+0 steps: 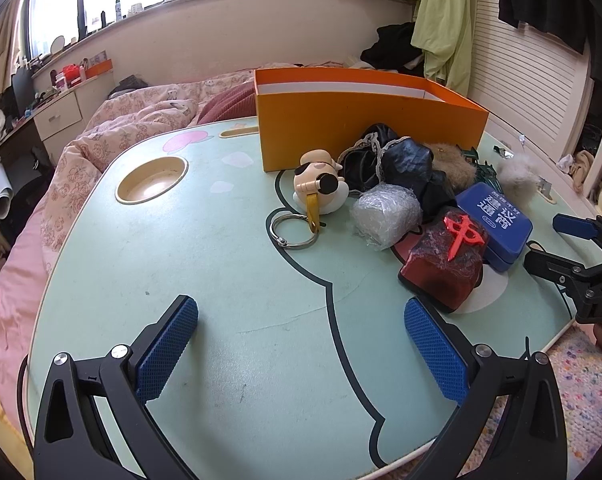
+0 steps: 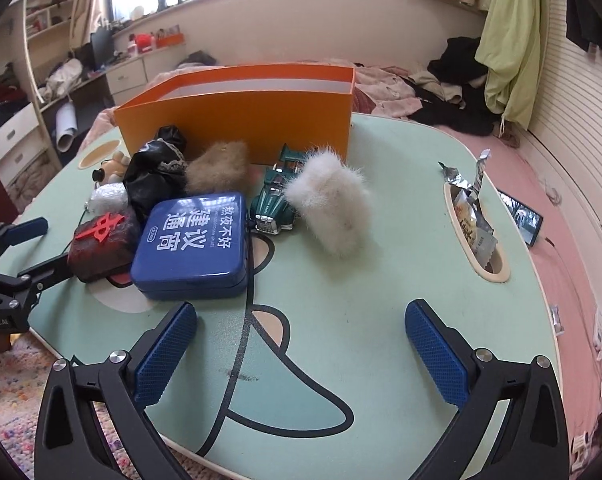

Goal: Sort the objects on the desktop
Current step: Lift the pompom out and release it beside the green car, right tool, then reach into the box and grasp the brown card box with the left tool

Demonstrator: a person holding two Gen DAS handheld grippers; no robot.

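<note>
An orange box [image 1: 365, 128] [image 2: 237, 128] stands open at the back of the pale green table [image 1: 181, 264] [image 2: 381, 280]. In front of it lie a dog keychain [image 1: 321, 184], a black cloth bundle [image 1: 405, 164] [image 2: 153, 172], a plastic-wrapped lump [image 1: 385, 212], a red mahjong block [image 1: 445, 260] [image 2: 101, 244], a blue tin [image 1: 497, 220] [image 2: 197, 244], a brown fur piece [image 2: 219, 168], a green toy car [image 2: 277, 196] and a white fur piece [image 2: 333, 204]. My left gripper [image 1: 301, 344] is open and empty near the front edge. My right gripper [image 2: 301, 344] is open and empty too.
A round cup recess [image 1: 153, 179] sits at the table's left. A slot on the right [image 2: 477, 236] holds snack wrappers. A phone [image 2: 521, 216] lies on the pink bed beside the table. A patterned rug [image 1: 581, 392] lies below the front edge.
</note>
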